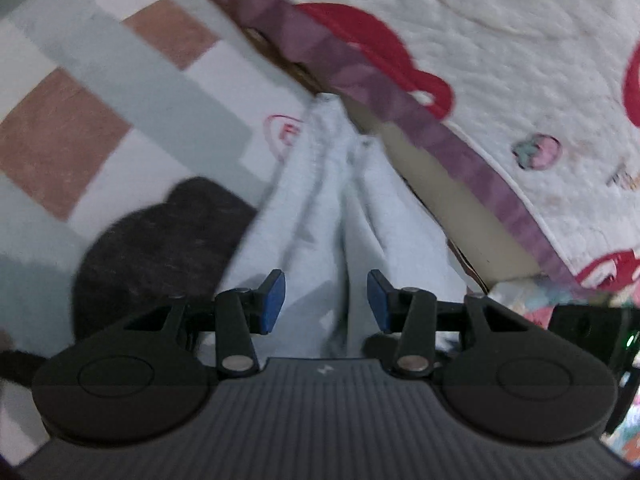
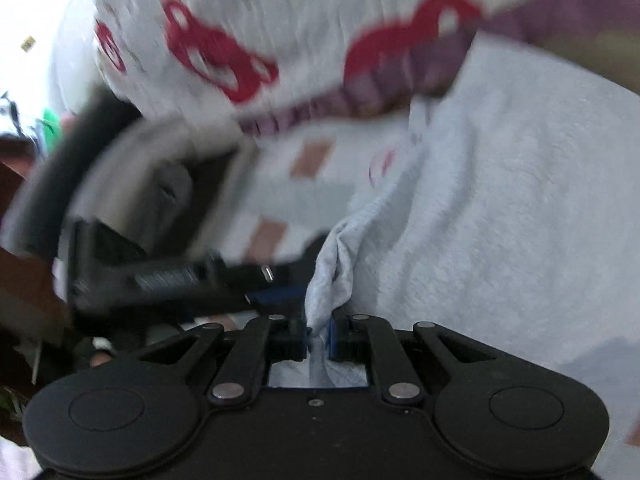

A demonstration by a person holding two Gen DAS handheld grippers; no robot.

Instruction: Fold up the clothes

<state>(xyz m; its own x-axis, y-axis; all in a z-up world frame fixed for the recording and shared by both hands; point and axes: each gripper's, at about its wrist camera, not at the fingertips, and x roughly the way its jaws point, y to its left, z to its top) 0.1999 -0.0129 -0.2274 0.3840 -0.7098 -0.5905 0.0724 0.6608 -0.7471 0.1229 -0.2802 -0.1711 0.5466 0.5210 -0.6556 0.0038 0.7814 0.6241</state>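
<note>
Pale blue garment [image 1: 320, 216]; white quilt [image 1: 500, 60], red shapes, seemingly purple edging.

Two close wrist views, shared pale garment [image 1: 320, 208].

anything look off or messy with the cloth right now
Nothing is damaged or spilled. The pale blue garment is bunched rather than flat: it gathers into a pinched ridge at the right hand-held gripper, which is shut on it. The left hand-held gripper is open, with folds of the fabric between its fingers. Both views are blurred.
</note>
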